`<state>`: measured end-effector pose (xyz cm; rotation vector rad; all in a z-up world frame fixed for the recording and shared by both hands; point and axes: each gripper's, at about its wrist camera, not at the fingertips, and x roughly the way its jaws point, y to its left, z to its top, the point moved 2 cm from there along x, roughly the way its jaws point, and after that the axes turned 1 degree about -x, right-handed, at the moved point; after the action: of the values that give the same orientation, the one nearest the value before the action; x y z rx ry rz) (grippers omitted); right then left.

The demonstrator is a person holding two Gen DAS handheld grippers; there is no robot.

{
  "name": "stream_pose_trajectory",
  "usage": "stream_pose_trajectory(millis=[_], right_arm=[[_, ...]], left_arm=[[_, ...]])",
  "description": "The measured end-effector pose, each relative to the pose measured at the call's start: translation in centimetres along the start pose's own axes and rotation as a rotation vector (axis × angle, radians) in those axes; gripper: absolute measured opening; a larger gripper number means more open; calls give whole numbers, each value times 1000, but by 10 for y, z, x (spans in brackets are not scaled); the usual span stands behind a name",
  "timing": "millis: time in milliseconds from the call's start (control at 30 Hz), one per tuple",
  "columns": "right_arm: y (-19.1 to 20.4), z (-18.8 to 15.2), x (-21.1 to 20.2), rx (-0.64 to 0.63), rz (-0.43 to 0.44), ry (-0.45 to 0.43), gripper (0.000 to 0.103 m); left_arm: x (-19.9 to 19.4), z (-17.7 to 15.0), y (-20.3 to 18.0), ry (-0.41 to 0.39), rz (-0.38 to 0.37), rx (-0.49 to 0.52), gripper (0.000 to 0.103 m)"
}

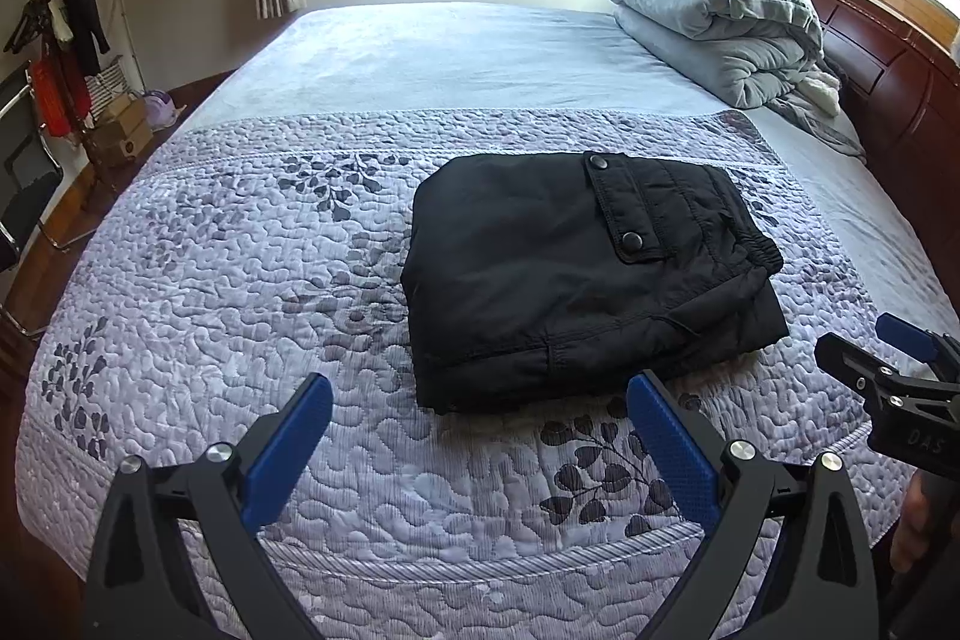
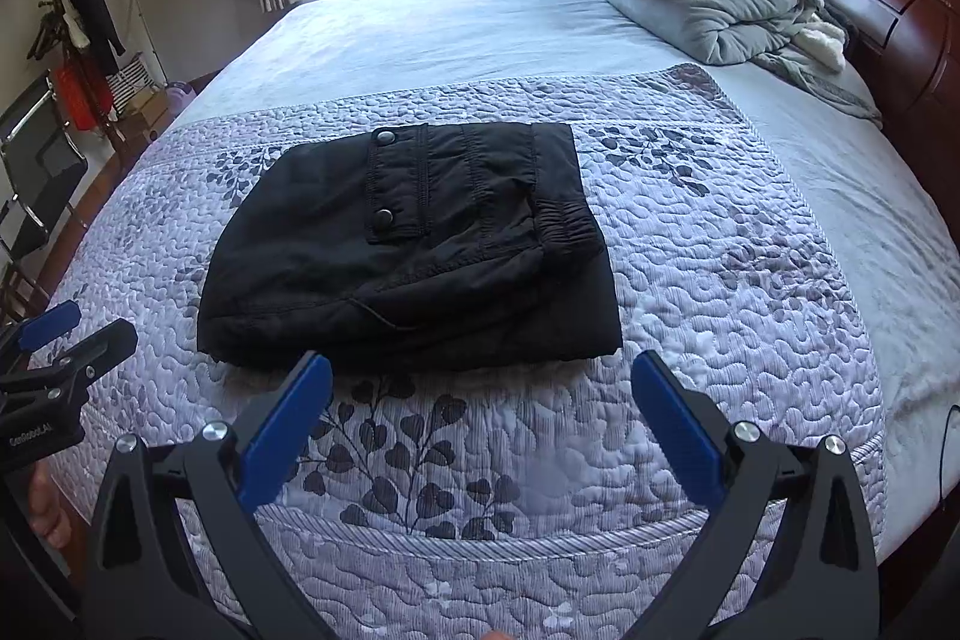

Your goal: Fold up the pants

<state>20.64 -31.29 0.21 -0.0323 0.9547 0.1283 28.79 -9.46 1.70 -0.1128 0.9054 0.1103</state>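
The black pants (image 1: 576,274) lie folded into a compact rectangle on the purple quilt, a snap pocket flap and the elastic waistband on top; they also show in the right wrist view (image 2: 414,250). My left gripper (image 1: 480,400) is open and empty, held above the quilt just short of the pants' near edge. My right gripper (image 2: 480,382) is open and empty, also just short of the near edge. Each gripper shows at the side of the other's view: the right one (image 1: 888,346), the left one (image 2: 72,334).
The purple quilt (image 1: 240,316) covers the near half of the bed. A folded grey duvet (image 1: 714,10) lies by the wooden headboard (image 1: 900,70) at the far right. A coat rack (image 1: 66,28) and a chair (image 1: 24,172) stand at the left.
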Motion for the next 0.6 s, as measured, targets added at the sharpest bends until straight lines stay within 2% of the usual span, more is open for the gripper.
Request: stream_pose_trajectory(millis=[600], right_arm=[[-1,-2,3,6,-2,9,100]], left_arm=[[2,-2,-1,9,-15,-5,99]])
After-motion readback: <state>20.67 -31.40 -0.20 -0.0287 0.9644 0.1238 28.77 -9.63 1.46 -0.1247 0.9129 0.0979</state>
